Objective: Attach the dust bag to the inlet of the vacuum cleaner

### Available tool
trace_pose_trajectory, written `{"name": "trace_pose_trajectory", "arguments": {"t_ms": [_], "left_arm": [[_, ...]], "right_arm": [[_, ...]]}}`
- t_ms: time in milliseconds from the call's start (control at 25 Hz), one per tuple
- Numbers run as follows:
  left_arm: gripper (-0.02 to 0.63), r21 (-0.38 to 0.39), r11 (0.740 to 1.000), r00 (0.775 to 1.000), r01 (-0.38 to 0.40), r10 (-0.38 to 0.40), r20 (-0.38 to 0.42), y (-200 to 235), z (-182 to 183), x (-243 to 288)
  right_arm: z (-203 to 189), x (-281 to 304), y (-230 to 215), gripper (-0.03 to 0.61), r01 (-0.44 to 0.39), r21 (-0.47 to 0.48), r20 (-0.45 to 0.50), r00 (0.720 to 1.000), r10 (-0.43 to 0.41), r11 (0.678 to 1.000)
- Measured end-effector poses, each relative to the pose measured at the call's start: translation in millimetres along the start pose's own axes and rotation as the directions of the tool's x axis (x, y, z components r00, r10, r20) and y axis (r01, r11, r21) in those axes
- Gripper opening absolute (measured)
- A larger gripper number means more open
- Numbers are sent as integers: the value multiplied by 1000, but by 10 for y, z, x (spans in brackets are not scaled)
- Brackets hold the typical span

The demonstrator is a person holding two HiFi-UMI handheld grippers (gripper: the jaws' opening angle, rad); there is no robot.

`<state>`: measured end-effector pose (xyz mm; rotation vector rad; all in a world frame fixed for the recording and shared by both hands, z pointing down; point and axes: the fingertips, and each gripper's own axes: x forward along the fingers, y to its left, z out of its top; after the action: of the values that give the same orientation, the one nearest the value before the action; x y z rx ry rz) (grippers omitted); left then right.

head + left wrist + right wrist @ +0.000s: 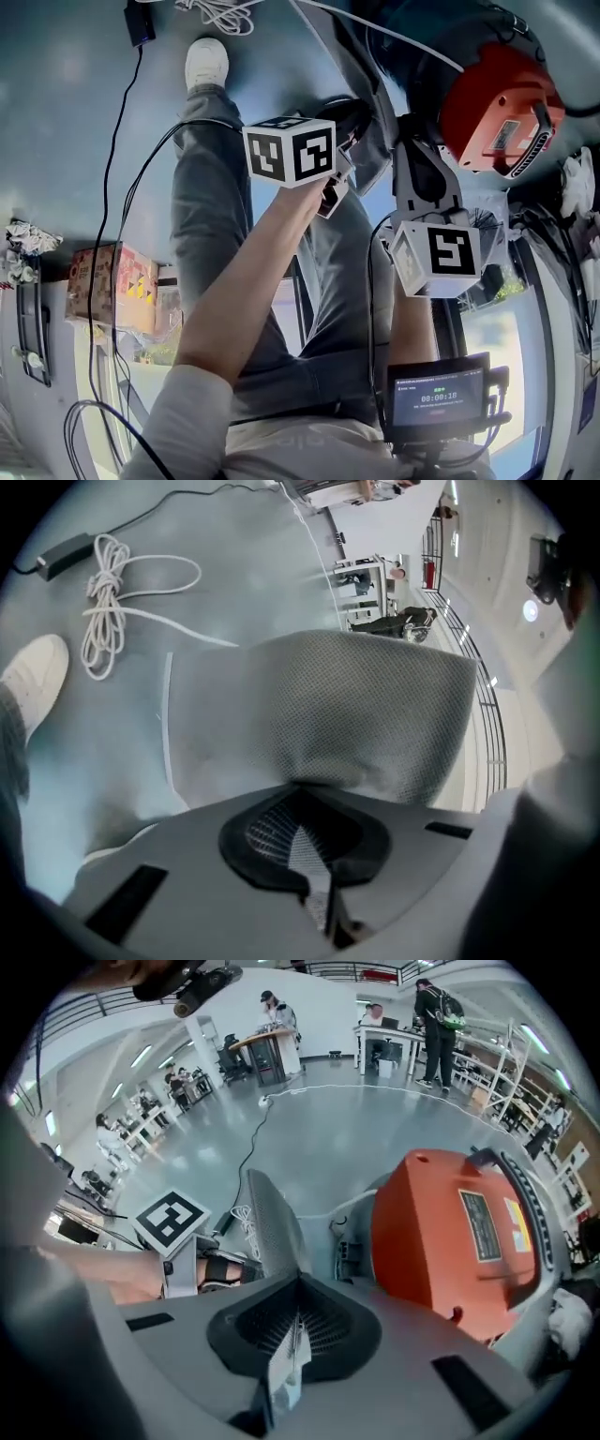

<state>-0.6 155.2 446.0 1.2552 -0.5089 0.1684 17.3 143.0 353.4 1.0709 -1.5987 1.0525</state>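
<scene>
The left tongs (302, 794) and right tongs (298, 1283) are both pinched shut on the grey dust bag (375, 714) (mesh fabric) — the orange vacuum cleaner (450, 1232) sits close by.

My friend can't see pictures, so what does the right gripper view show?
The right gripper pinches the edge of a grey dust bag between its shut jaws. Just to the right stands an orange vacuum cleaner on a shiny grey floor. At the left, the left gripper holds the same bag.
</scene>
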Motion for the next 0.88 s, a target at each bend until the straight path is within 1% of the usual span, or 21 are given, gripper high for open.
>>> {"name": "trace_pose_trajectory", "arguments": {"t_ms": [40, 120, 200, 280, 360, 400, 480, 560, 600, 680, 720, 800, 880], "left_arm": [[3, 16, 1000, 1000, -6, 6, -6, -13, 23, 5], [3, 42, 999, 1000, -13, 14, -28, -23, 64, 1], [3, 46, 999, 997, -17, 20, -71, -13, 39, 0], [3, 8, 1000, 995, -22, 23, -101, -9, -13, 37], [3, -47, 999, 997, -13, 9, -81, -35, 22, 89], [3, -58, 998, 997, -11, 7, -72, -41, 49, 96], [3, -40, 999, 997, -17, 13, -78, -35, 67, 63], [3, -26, 1000, 996, -17, 15, -87, -35, 80, 23], [3, -27, 999, 996, -17, 14, -88, -42, 94, 10], [3, -16, 1000, 995, -27, 25, -93, -62, 123, -17], [3, 0, 999, 994, -36, 36, -99, -68, 138, -33], [3, 17, 999, 993, -52, 53, -108, -71, 164, -57], [3, -5, 999, 995, -51, 50, -90, -81, 176, -52]], "right_arm": [[3, 5, -9, 15, 4, -8, -21, 1000, -4, 1000], [99, 43, 4, 15, 3, -64, -58, 998, -7, 998], [120, 57, 26, 15, 2, -92, -35, 999, -5, 996], [44, 30, 24, 15, -14, -58, 12, 1000, 14, 998], [39, -2, 28, 17, -83, -8, 37, 996, 83, 997], [59, -43, 42, 18, -125, 23, 43, 991, 123, 992], [62, -218, 31, 20, -179, 91, 76, 982, 172, 980], [-67, -406, -58, 21, -186, 135, 105, 979, 173, 973], [-182, -451, -98, 21, -180, 152, 103, 981, 166, 972], [-398, -425, -117, 21, -162, 177, 96, 985, 146, 971], [-445, -379, -87, 21, -155, 186, 106, 985, 137, 970], [-434, -272, 35, 21, -157, 188, 135, 982, 133, 969], [-399, -206, 132, 21, -167, 158, 138, 980, 146, 973]]}}
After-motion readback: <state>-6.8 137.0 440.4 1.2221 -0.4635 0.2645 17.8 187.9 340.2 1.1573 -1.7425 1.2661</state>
